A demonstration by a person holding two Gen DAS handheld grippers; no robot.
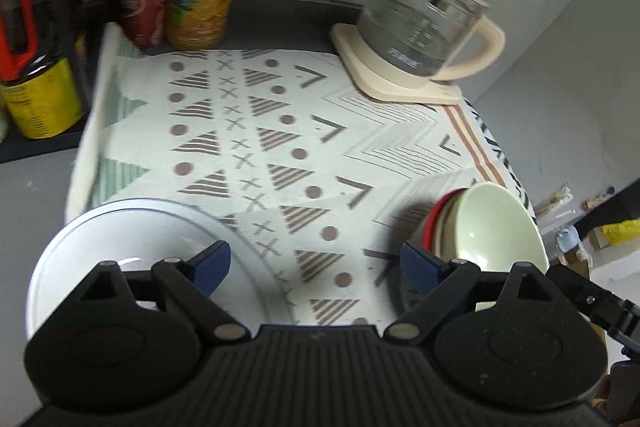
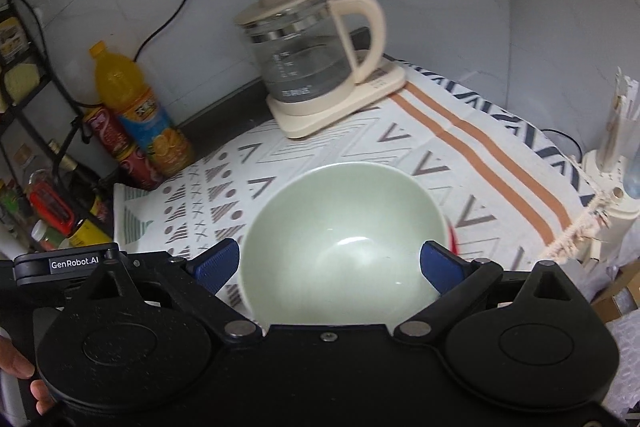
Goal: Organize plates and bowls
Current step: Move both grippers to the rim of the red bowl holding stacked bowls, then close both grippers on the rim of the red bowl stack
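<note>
Two grippers hang over the patterned cloth [image 1: 280, 131], both with jaws spread wide and nothing between the pads. The left gripper [image 1: 316, 261] has the white plate [image 1: 120, 247] at about eight o'clock in its view, under its left finger, and the stack of bowls [image 1: 496, 227] at four o'clock. The right gripper [image 2: 330, 261] looks straight into the pale green bowl [image 2: 344, 235], which fills the gap between its fingers at six o'clock; whether the pads touch its rim I cannot tell, though they appear to stand just clear. To take the stack cleanly, I would judge a pinch on one wall of the top bowl safer than spanning the whole rim. The bowls look glazed, smooth and round-sided, so slippery; a red rim peeks out beneath the green one. The plate is shallow, glossy and wide. The cloth is woven and soft, likely to bunch if dragged. A glass kettle [image 2: 308, 55] stands at twelve o'clock.
</note>
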